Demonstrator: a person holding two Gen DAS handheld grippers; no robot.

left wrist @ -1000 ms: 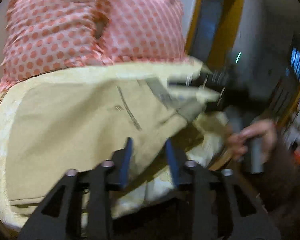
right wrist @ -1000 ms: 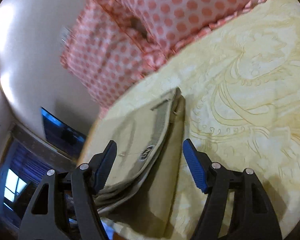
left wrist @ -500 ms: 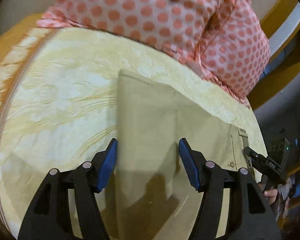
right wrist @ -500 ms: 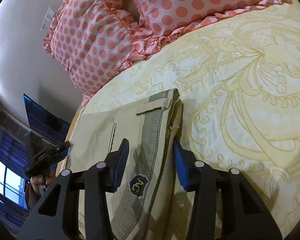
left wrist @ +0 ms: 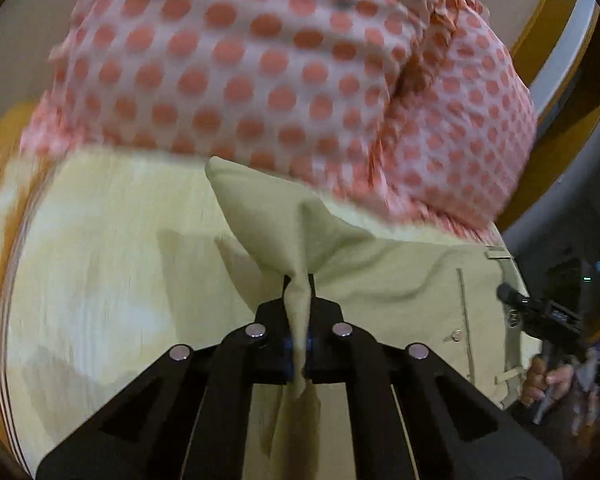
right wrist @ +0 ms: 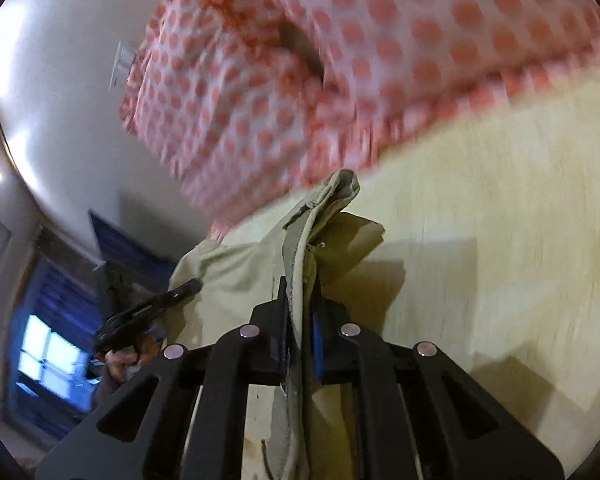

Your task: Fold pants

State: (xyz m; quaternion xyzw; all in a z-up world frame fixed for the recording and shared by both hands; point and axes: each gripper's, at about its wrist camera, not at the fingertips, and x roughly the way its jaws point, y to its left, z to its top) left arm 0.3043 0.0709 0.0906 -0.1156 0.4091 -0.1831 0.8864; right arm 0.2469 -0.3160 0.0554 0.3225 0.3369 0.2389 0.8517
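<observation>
The khaki pants (left wrist: pixel 364 272) lie on the yellow patterned bedspread (left wrist: pixel 112 272). My left gripper (left wrist: pixel 298 284) is shut on the folded leg edge of the pants and lifts it off the bed. My right gripper (right wrist: pixel 300 288) is shut on the waistband end of the pants (right wrist: pixel 300 264), also raised. The right gripper also shows in the left wrist view (left wrist: pixel 540 312) at the waistband. The left gripper also shows in the right wrist view (right wrist: pixel 148 312) at the far side of the pants.
Two pink polka-dot pillows (left wrist: pixel 284 64) lie just beyond the pants at the head of the bed, also seen in the right wrist view (right wrist: pixel 340 60). A white wall (right wrist: pixel 60 60) and a window (right wrist: pixel 48 360) are at the left.
Both grippers were open over the flat pants half a second ago. Now each has closed on the cloth and lifted its end off the bedspread.
</observation>
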